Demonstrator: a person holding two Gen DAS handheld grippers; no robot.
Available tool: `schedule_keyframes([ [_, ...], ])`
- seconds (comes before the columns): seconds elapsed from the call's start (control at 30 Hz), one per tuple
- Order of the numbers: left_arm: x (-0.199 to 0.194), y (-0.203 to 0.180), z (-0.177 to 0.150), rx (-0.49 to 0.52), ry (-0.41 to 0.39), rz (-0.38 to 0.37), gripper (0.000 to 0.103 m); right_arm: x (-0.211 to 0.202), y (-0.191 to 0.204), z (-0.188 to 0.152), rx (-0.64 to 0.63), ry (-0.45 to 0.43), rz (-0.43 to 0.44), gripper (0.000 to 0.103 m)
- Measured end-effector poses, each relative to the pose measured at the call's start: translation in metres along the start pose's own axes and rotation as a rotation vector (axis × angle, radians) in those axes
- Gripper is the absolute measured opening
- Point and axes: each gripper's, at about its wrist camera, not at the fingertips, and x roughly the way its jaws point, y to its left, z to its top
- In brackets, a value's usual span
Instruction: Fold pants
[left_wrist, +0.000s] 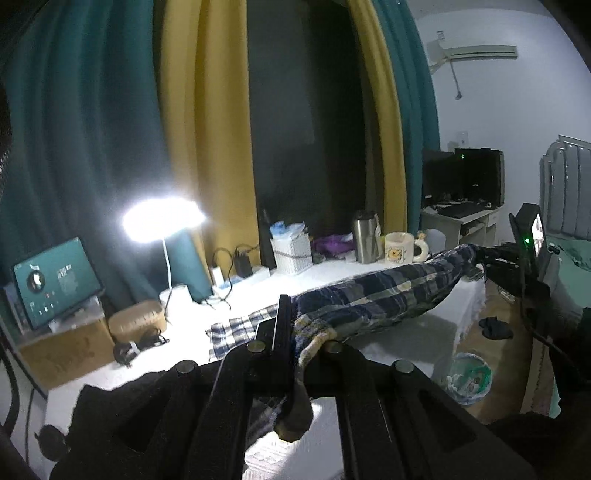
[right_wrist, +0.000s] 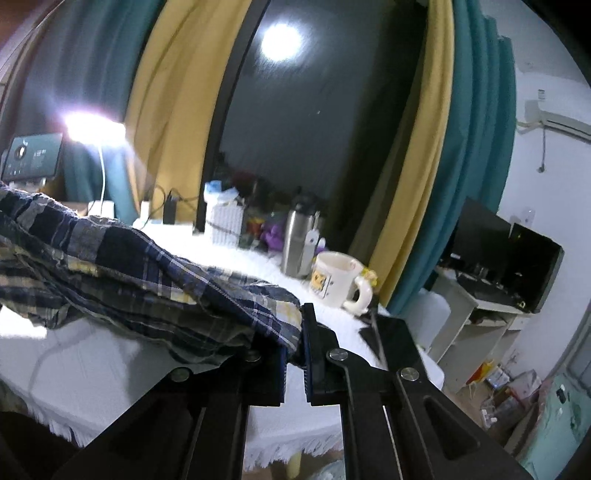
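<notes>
above the white-covered counter (left_wrist: 406, 332) both tools — left tool (left_wrist: 295, 332), right tool (right_wrist: 295, 339) — pinch the blue plaid cotton pants (left_wrist: 388, 291), stretched aloft — no fold laid yet.

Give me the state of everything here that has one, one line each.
left gripper: shut on plaid pants
right gripper: shut on plaid pants
plaid pants: lifted, stretched between the two grippers, one part trailing on the table
desk lamp: on
tablet screen: on
mug: upright
steel flask: upright
</notes>
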Motion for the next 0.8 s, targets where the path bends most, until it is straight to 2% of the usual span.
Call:
schedule_keyframes([
  [0.2, -0.018, -0.008, 0.007, 0.039, -0.006, -0.012, 0.002, -0.022, -0.007, 0.005, 0.018, -0.041, -0.015, 0.006],
  [0.43, -0.031, -0.012, 0.011, 0.058, -0.003, -0.032, 0.002, -0.033, -0.008, -0.001, 0.027, -0.028, -0.01, 0.006],
  [0.8, 0.01, 0.004, -0.002, 0.001, 0.076, -0.042, 0.002, -0.013, -0.008, 0.009, 0.051, -0.002, -0.011, 0.007],
])
